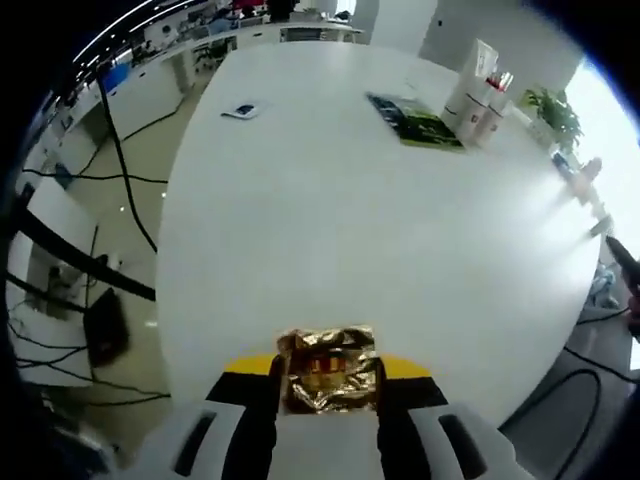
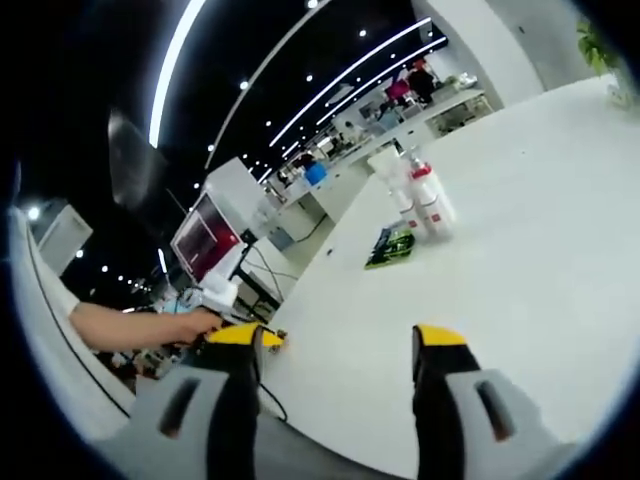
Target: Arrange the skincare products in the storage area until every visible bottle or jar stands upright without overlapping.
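Large white oval desk [image 1: 380, 230] seen across open office. Green-and-black printed leaflet [image 1: 415, 122] laid flat near far edge. Small dark flat device [image 1: 241, 111] placed well apart from it, toward far left. Potted green plant [image 1: 553, 113] set beyond desk's right end by bright window. Black cables [image 1: 120, 160] trailed over pale floor at left. Red-lit monitor screen [image 2: 201, 232] seen off desk's end; white ceiling light strips [image 2: 180, 50] run overhead.

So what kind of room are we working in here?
Most likely an open-plan office. A large white table holds the bottles, rows of desks stand behind it, long ceiling light strips run overhead, and cables trail across the floor.
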`<state>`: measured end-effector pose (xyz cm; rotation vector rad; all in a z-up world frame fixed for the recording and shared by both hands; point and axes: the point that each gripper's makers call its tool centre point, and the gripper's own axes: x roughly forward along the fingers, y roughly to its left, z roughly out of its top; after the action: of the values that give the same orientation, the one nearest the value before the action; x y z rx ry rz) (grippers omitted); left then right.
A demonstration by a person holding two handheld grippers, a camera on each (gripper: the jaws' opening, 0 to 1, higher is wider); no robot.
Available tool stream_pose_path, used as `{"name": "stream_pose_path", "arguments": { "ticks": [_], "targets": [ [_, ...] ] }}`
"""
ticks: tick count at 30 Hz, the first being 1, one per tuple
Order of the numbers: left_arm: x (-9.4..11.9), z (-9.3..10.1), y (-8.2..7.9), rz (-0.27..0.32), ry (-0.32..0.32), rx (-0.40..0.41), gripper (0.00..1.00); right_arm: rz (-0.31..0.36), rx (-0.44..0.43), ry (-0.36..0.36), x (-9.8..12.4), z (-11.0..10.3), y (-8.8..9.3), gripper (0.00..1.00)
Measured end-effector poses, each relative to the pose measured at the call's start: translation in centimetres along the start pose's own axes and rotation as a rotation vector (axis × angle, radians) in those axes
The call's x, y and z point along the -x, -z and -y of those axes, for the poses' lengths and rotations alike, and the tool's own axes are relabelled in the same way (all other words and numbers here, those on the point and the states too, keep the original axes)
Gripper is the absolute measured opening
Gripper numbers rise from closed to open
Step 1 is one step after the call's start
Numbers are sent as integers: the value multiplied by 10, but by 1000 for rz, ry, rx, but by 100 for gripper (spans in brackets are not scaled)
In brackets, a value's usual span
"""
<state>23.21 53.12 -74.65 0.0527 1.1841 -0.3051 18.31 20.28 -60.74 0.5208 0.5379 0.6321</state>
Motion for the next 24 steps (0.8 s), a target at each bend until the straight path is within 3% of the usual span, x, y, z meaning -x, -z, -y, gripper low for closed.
{"name": "stream_pose_path", "arguments": {
  "ticks": [11,16,21,24],
  "targets": [
    [19,13,-18,67,29,-10,38,-20,5,-30,-5,-10,5,62],
    [27,23,-32,125,64,-31,38,-21,3,-40,-5,-12,4,62],
    [43,48,-55,208,112,-69,39,-21,-2,-52,-9,-16,2,62],
    [56,73,-68,253,148,-105,39,-24,-5,-68,-14,-21,0,62]
  ]
}}
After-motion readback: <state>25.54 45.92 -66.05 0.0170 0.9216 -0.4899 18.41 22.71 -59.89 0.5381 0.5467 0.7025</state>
